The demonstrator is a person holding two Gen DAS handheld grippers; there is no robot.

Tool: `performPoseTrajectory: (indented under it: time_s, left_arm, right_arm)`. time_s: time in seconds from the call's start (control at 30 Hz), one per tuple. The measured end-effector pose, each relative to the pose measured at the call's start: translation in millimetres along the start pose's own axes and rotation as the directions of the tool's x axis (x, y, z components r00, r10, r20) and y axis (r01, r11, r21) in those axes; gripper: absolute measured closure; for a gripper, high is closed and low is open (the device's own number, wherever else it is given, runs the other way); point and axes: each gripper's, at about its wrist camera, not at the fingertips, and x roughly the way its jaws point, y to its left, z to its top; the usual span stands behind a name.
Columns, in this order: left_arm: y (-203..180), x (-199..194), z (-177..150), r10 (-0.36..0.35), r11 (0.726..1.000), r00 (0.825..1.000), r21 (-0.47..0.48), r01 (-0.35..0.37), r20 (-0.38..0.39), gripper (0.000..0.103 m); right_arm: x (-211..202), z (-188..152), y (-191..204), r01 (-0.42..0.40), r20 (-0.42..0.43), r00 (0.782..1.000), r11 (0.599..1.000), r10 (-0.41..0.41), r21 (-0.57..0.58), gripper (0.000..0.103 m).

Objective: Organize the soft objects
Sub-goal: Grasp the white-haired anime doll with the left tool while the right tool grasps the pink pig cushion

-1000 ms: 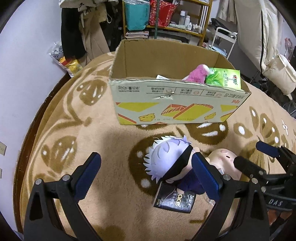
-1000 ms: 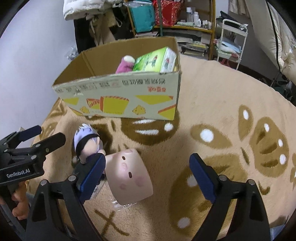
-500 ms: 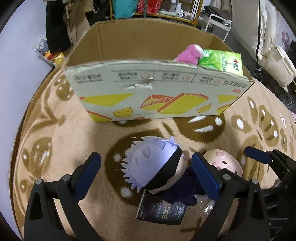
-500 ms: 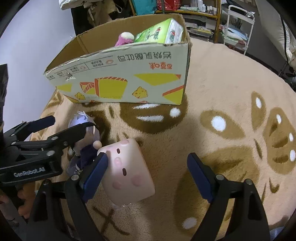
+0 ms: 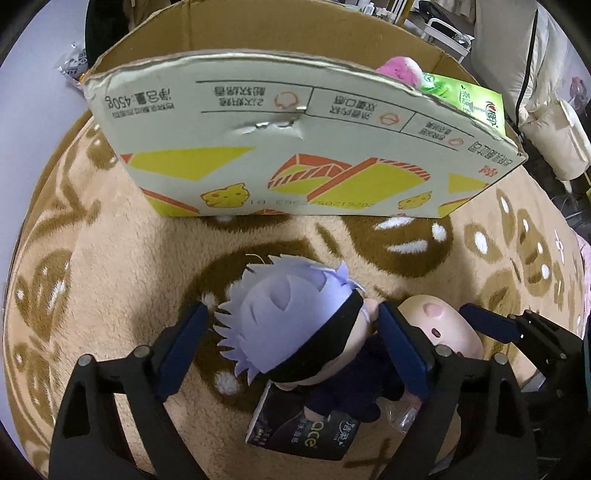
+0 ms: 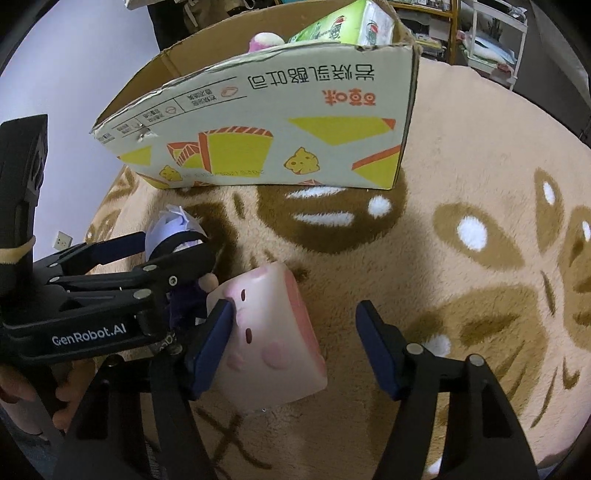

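A plush doll with pale lilac hair and a black blindfold [image 5: 291,328] lies on the rug, its head between the open jaws of my left gripper [image 5: 291,350]. The doll also shows in the right wrist view [image 6: 173,230]. A pink pig-faced cube cushion [image 6: 269,336] lies beside it, between the open jaws of my right gripper [image 6: 295,350]; the left pad touches its side. The cushion shows in the left wrist view [image 5: 443,328]. An open cardboard box [image 5: 295,147] stands just beyond.
The box holds a pink plush [image 5: 400,70] and a green tissue pack [image 5: 465,103]. A dark packet [image 5: 306,432] lies under the doll. The beige patterned rug [image 6: 461,155] extends right. Shelves and a rack [image 6: 491,33] stand behind.
Both grippers have moved forward and down. The doll's head now sits between the left jaws, and the pig cushion between the right jaws. The box looms closer.
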Motion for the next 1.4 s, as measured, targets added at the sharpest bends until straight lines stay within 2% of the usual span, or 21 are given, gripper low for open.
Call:
performPoseTrajectory:
  time_s: [0.1,0.23,0.57,0.7,0.8,0.87,0.93,1.0,1.2,1.33,1.4]
  left_arm:
    - [0,4,-1,-0.019,1.0,1.0,-0.022,0.019,-0.01,0.018]
    - [5,8,-1,-0.028,0.997,0.999,-0.067,0.026,-0.025,0.018]
    - [9,16,-3,-0.016,0.997,0.999,-0.077,0.013,-0.039,0.019]
    - [10,15,-4,-0.041,0.993,0.998,-0.115,0.036,-0.038,0.029]
    - [9,12,-6,-0.027,0.995,0.999,-0.097,0.024,-0.023,0.034]
    - [10,8,-9,-0.016,0.996,1.0,-0.092,0.015,-0.011,0.035]
    - [11,4,-10,0.0,0.996,1.0,-0.092,0.001,0.001,0.036]
    - [12,-3,-11,0.034,0.995,0.999,-0.097,-0.031,0.027,0.036]
    - [15,-30,-16,0.135,0.988,0.983,-0.093,-0.124,0.126,0.036]
    - [15,-52,-23,0.214,0.976,0.952,-0.1,-0.196,0.219,0.036]
    - [15,-67,-27,0.251,0.967,0.923,-0.122,-0.225,0.29,0.036]
  right_arm:
    - [1,0,1,-0.003,-0.006,1.0,1.0,0.003,-0.01,0.036]
    - [5,1,2,0.004,-0.009,1.0,1.0,-0.004,-0.01,0.036]
    - [14,4,6,0.022,-0.018,1.0,0.999,-0.022,-0.025,0.036]
    - [17,6,9,0.022,-0.018,1.0,0.999,-0.022,-0.029,0.036]
    - [17,6,8,0.01,-0.016,1.0,1.0,-0.011,-0.028,0.036]
    - [17,7,9,-0.014,-0.016,1.0,1.0,0.014,-0.027,0.04]
    - [15,7,8,-0.052,-0.018,0.999,0.998,0.051,-0.027,0.059]
    - [12,7,11,-0.058,-0.007,0.998,0.998,0.058,-0.037,0.062]
    - [-1,6,11,-0.05,0.047,0.998,0.998,0.052,-0.036,0.067]
    - [-18,7,8,-0.043,0.118,0.992,0.998,0.048,-0.04,0.067]
    - [-28,8,7,-0.037,0.166,0.985,0.999,0.042,-0.032,0.068]
